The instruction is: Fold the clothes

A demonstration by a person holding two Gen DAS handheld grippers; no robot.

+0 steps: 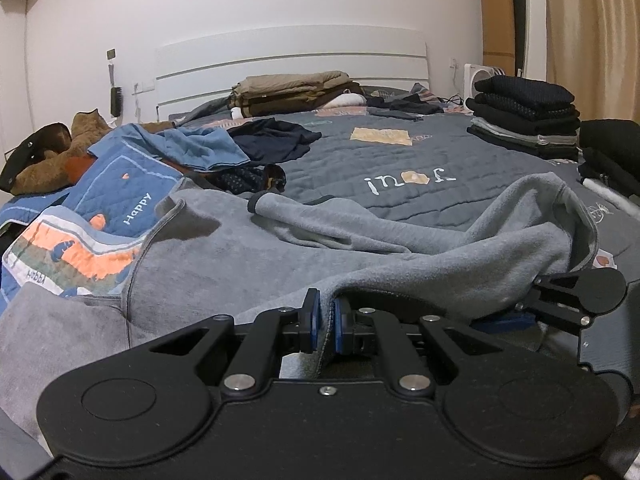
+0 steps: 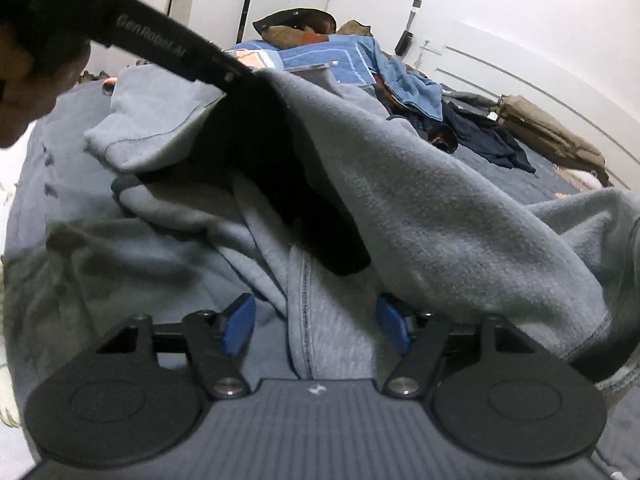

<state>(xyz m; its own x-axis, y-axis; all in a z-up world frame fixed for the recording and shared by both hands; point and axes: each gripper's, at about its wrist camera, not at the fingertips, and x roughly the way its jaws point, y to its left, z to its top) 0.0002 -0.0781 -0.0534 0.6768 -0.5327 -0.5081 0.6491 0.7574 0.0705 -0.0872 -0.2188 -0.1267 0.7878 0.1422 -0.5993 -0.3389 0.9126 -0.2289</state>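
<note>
A grey fleece garment (image 1: 360, 252) lies rumpled across the near part of the bed. My left gripper (image 1: 327, 322) is shut, its blue pads pinching a raised edge of that fleece. In the right wrist view the same garment (image 2: 420, 200) hangs like a tent from the left gripper's black body (image 2: 152, 28). My right gripper (image 2: 316, 326) is open, its blue pads (image 2: 240, 326) wide apart. A stitched fold of the fleece lies between them without being pinched. Part of the right gripper's body (image 1: 580, 296) shows under the garment's right side.
The bed has a grey quilt (image 1: 400, 156) and a white headboard (image 1: 292, 60). A stack of folded dark clothes (image 1: 528, 116) stands at the back right, a folded khaki pile (image 1: 292, 90) by the headboard. Loose blue (image 1: 200, 148) and navy (image 1: 276, 142) clothes and a patterned blue quilt (image 1: 120, 196) lie left.
</note>
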